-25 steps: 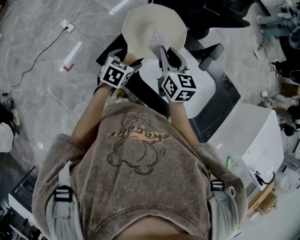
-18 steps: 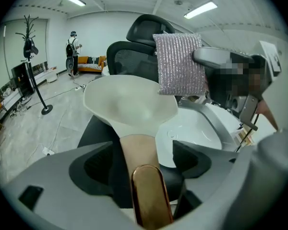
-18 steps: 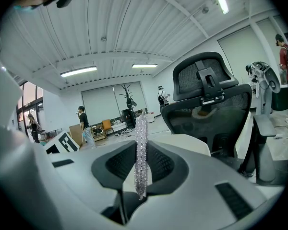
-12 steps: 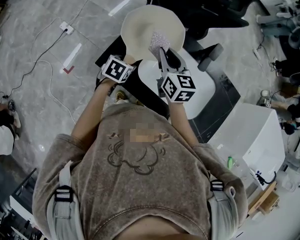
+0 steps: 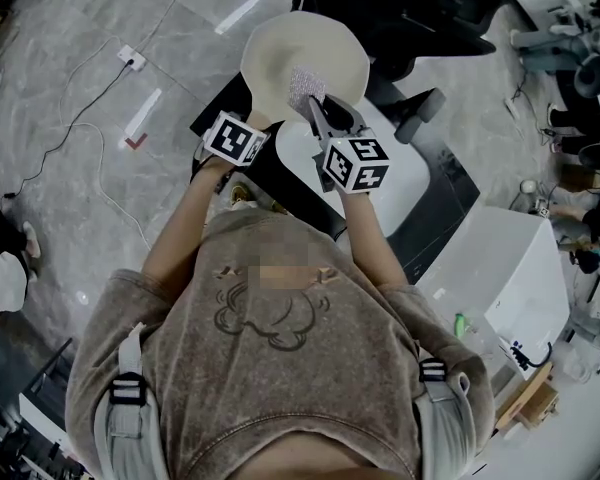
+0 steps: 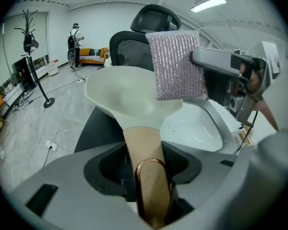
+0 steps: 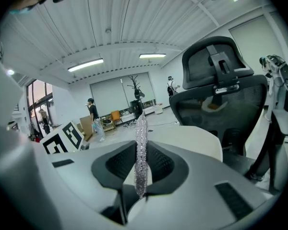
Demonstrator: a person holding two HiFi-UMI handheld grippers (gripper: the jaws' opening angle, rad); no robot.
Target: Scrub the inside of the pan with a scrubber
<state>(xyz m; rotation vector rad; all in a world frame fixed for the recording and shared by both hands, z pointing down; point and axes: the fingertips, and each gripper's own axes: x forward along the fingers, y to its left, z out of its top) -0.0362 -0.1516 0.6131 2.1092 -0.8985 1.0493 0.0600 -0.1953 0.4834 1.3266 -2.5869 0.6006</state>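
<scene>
You're holding the cream-white round pan [image 5: 280,53] with its open side facing up at you. Its long axis is running from the tan wooden handle [image 6: 143,143] at 6 o'clock out to the bowl at 12 o'clock. The left gripper [image 6: 144,152] is pointing along that line. Its jaws have just been closing, and now they're pressing on the handle from both sides, just ahead of the copper-coloured hanging loop [image 6: 152,176].

The right gripper [image 5: 315,108] is coming in from 5 o'clock of the bowl, jaws clamped on the silvery glitter-weave scrubber pad [image 5: 302,83]. In its own view the pad is standing edge-on, pointing to 12 o'clock. From above it's lying over the pan's inside near the rim at 5 o'clock, though I can't tell whether it's touching.

The white moulded basin [image 5: 400,183] is sitting below the pan at 4 o'clock. The black mesh office chair [image 7: 221,75] is standing close behind the bowl at 12 to 1 o'clock, and a white cable [image 5: 90,118] is trailing across the floor at 9 o'clock.
</scene>
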